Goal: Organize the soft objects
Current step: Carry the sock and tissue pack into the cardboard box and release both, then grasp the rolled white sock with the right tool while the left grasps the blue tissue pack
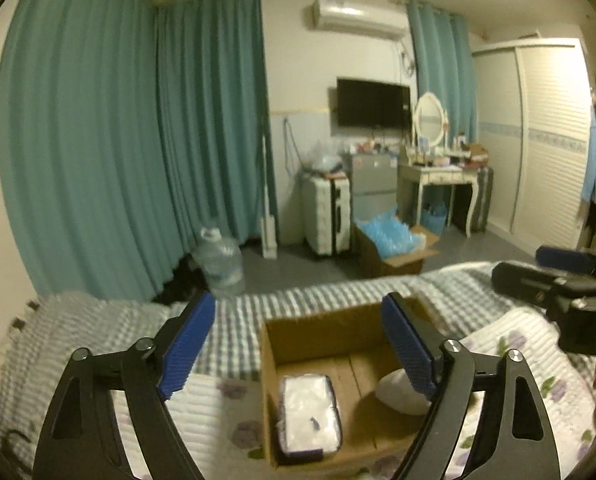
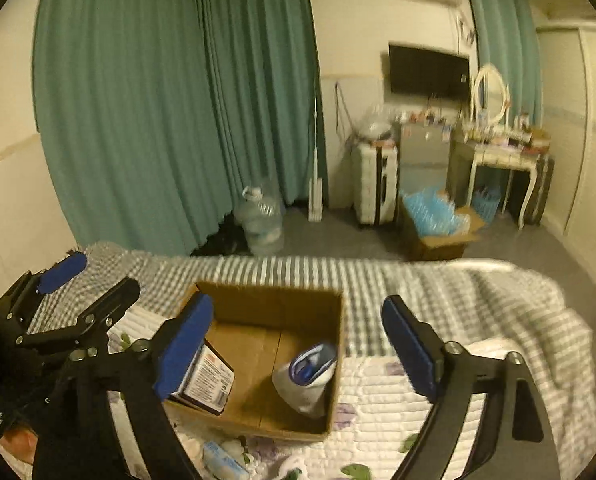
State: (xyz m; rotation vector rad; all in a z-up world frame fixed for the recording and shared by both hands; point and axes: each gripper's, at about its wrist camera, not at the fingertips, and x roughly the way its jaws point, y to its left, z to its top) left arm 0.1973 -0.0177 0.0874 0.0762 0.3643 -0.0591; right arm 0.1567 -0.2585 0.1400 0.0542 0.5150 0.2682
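Note:
An open cardboard box [image 1: 322,332] [image 2: 270,312] sits on the bed. Inside lie a tissue pack in clear wrap [image 1: 309,416] [image 2: 208,384] and a white and blue soft pouch [image 1: 398,394] [image 2: 308,380]. My left gripper [image 1: 298,344] is open and empty, held above the box; it also shows in the right wrist view [image 2: 90,280] at the left. My right gripper [image 2: 298,344] is open and empty above the box's right side; it shows at the right edge of the left wrist view [image 1: 554,276]. More small soft packs [image 2: 226,458] lie on the quilt in front of the box.
The bed has a floral quilt [image 1: 226,396] and a grey checked blanket [image 2: 438,292]. Beyond it are teal curtains [image 1: 118,140], a water jug [image 1: 220,260], a suitcase [image 1: 326,216], a floor box of blue packs [image 1: 390,240], a dressing table [image 1: 442,176] and a wardrobe [image 1: 546,140].

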